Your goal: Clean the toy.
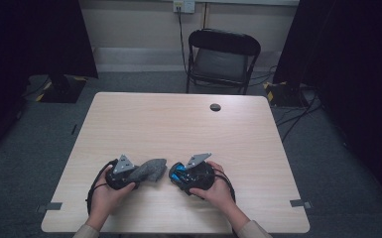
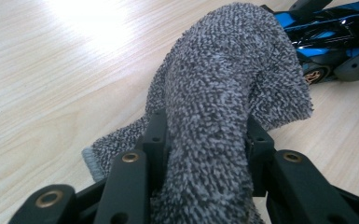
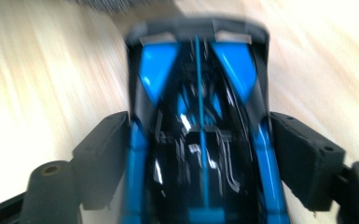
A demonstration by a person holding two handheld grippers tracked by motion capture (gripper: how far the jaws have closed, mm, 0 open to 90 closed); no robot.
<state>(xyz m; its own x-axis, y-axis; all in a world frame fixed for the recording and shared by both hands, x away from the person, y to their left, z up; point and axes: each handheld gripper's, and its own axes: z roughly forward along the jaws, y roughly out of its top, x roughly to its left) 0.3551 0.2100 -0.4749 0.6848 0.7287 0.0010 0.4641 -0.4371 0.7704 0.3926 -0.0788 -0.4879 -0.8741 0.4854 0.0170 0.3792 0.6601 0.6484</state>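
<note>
Overhead forward view; 2 close views share the toy car [image 2: 328,44].

My jaws clamp a grey terry cloth [image 2: 224,107], bulging up centre frame. Blue-black toy car [image 2: 328,39] upper right, on the desk [image 2: 51,79].

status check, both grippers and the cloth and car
Left gripper shut on grey cloth. Right gripper holds blue toy car by its sides. Cloth beside car; nothing in the way.
</note>
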